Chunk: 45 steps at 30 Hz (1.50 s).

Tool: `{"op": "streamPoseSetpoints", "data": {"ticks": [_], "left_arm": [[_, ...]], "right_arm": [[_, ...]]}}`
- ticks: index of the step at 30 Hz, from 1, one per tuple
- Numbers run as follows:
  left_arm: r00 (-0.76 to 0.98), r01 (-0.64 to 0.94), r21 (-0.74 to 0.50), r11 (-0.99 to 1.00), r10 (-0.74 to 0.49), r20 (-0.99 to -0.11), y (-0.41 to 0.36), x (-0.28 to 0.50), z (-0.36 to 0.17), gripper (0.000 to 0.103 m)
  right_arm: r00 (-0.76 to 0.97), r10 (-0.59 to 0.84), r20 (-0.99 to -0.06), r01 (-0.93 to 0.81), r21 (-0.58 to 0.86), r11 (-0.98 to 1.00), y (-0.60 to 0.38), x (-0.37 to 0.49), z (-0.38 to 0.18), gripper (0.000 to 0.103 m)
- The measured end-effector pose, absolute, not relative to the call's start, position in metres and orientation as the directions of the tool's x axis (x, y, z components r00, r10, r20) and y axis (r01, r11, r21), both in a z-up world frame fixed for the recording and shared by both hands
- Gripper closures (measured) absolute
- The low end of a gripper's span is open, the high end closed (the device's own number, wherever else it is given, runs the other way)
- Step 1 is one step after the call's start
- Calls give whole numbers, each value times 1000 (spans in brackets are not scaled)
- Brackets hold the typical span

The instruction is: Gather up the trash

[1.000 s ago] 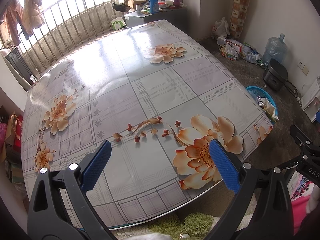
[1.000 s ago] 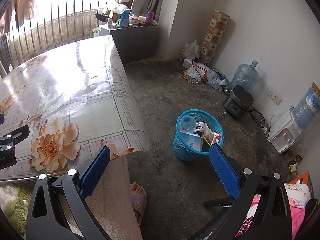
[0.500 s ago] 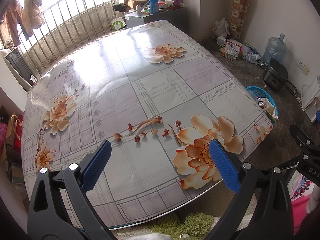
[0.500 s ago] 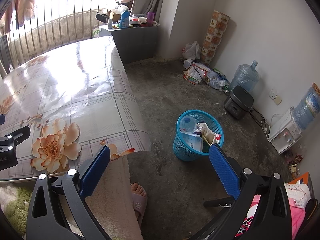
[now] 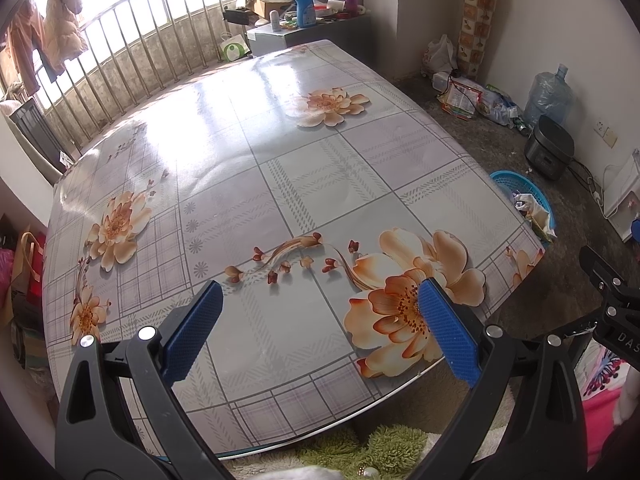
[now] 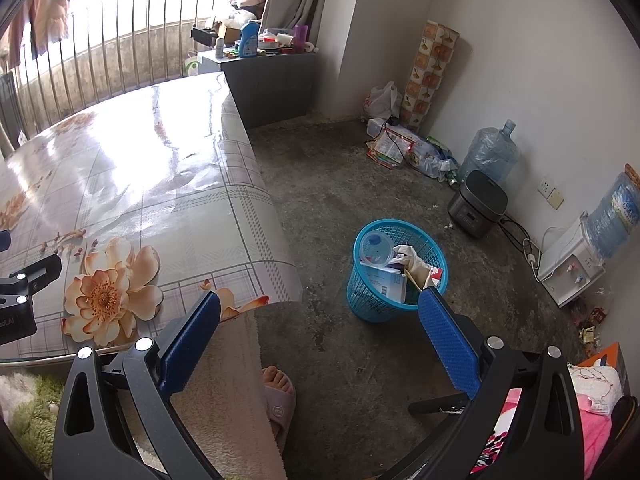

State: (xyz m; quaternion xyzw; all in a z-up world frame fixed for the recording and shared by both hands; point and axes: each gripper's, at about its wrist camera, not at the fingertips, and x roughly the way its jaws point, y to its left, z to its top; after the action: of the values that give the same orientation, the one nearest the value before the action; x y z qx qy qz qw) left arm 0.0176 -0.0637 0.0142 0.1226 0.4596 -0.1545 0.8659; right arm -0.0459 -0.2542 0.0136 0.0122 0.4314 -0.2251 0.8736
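Basket (image 6: 394, 276) of trash: on floor, ahead of right gripper (image 6: 320, 334); both grippers spread, empty; left gripper (image 5: 320, 320) over table (image 5: 280, 152).

Sunlit room, bare concrete floor (image 6: 344, 184)

A floral-clothed counter (image 5: 256, 184) glares beneath the barred window (image 5: 132, 4) at eleven o'clock; white walls (image 6: 532, 52), a grey cabinet (image 6: 272, 80) at twelve o'clock.

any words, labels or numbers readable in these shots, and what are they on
"DAS", cut off by the picture's edge: on the right gripper body, seen at the right of the left wrist view.
"OLA", partly cut off: on the left gripper body, at the left of the right wrist view.
Blue bottle label, snack packets on the floor, carton in the blue basket: print too small or blurred to read.
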Motion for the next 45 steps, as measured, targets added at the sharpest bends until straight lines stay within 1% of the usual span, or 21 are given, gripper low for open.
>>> {"op": "streamPoseSetpoints", "data": {"ticks": [10,45], "left_arm": [[543,407,75,910,-176,-821,-69,17,20,9],[543,402,72,913,-175,-821,-68,19,19,9]], "right_arm": [[528,-392,-753,424,-166,890,-256,-46,20,7],[532,-386,-753,413,-167,895,-251,-45,19,7]]}}
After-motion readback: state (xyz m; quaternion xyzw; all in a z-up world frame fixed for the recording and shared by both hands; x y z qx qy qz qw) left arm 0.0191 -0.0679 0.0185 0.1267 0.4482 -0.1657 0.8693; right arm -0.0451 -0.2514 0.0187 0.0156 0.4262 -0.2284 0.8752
